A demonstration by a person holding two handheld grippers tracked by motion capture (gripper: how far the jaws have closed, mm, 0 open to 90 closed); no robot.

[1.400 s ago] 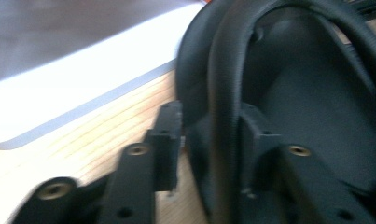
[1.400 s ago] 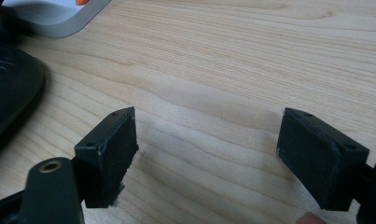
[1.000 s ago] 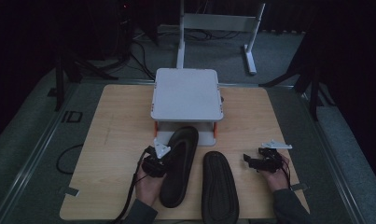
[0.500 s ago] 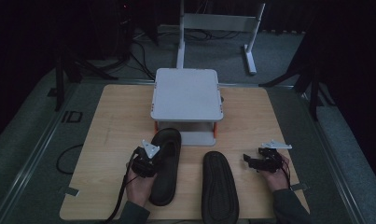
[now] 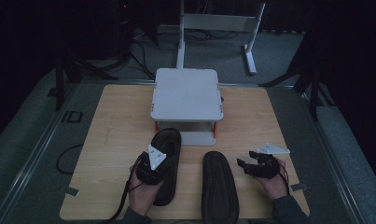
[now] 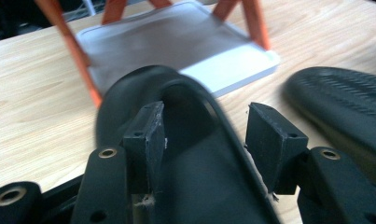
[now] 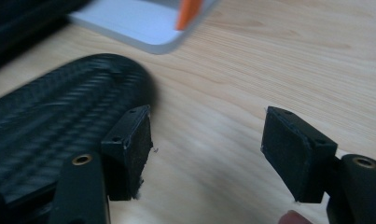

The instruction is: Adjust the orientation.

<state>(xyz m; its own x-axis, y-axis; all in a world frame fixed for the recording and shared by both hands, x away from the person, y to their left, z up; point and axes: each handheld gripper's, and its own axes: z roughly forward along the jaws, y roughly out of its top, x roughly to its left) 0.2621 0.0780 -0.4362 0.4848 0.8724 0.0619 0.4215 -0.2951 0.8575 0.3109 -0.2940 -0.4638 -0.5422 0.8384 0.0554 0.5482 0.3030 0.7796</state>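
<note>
The left hand-held gripper (image 5: pixel 154 169), jaws just opening, straddles the left slipper (image 5: pixel 166 158) at lower centre unclamped; lift clear. The right hand-held gripper (image 5: pixel 252 165), jaws just closing, empty, should approach the right slipper (image 5: pixel 219 186) squarely.

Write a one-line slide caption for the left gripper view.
Left gripper, fingers just opened, over a black slipper in front of the white stand.
</note>
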